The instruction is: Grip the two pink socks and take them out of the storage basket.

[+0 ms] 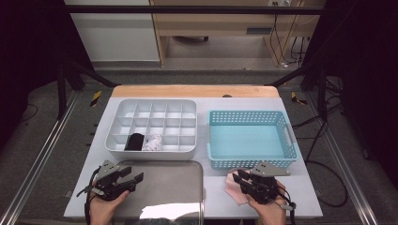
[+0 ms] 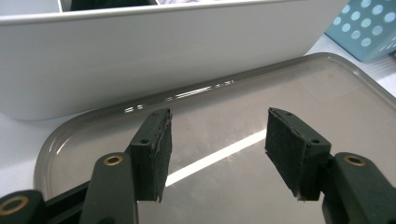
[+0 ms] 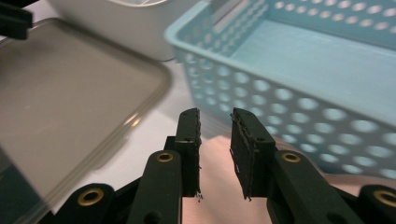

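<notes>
Your right gripper sits at the near right of the white table, just in front of the light-blue perforated plastic basket, directly over a flat pink folded cloth lying on the table. In the right gripper view the jaws stand a little apart, a narrow gap, nothing pinched between the pads; the pink cloth shows below and between them, whether the tips touch it you can't tell. Your left gripper hovers over the near-left part of the grey metal tray, jaws wide apart and empty in the left gripper view, the shiny tray under them. Behind the tray is the white plastic divided organizer box, its near wall just beside the tray's far rim. In its front row sit a black rolled item and next to it, one compartment right, a white patterned rolled item. Blue basket is empty inside, to the right of the organizer, close but apart.
</notes>
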A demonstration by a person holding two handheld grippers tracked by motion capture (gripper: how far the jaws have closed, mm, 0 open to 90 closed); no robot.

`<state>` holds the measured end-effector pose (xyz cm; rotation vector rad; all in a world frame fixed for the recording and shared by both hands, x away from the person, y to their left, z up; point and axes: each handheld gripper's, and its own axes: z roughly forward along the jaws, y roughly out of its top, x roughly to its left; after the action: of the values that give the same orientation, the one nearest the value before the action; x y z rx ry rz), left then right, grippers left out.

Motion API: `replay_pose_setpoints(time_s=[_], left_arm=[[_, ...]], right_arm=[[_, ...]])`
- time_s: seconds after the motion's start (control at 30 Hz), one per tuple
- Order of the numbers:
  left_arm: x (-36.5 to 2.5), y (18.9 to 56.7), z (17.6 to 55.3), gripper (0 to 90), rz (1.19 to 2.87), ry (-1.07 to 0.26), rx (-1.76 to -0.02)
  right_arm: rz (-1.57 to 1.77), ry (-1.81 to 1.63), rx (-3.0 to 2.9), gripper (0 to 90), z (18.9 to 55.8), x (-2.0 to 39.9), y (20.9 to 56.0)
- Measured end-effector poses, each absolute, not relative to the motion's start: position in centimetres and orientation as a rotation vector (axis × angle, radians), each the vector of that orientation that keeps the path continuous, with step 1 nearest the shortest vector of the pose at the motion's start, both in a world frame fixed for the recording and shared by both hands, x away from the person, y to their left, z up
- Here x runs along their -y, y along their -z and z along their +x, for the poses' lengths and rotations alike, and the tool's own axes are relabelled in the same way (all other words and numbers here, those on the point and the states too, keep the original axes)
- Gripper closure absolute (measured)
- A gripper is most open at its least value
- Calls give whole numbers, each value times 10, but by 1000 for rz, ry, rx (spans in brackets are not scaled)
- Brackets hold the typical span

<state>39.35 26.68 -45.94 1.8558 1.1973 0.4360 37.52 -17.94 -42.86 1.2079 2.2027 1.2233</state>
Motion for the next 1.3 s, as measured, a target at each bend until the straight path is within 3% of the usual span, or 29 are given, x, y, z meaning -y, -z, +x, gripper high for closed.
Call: replay_pose_setpoints(time_s=[0.4, 0.7, 1.03, 1.3], left_arm=[[-266, 459, 392, 401, 1853, -435, -1192], [-266, 459, 392, 401, 1855, -434, -1191], [-265, 459, 392, 401, 1855, -432, -1187], [-266, 459, 393, 401, 1845, -430, -1195]], right_arm=[[1195, -1194, -2356, 768, 363, 164, 451], [1184, -1074, -2380, 691, 372, 160, 471], [1178, -977, -2382, 855, 376, 157, 476], [1215, -1117, -2367, 872, 374, 161, 460]])
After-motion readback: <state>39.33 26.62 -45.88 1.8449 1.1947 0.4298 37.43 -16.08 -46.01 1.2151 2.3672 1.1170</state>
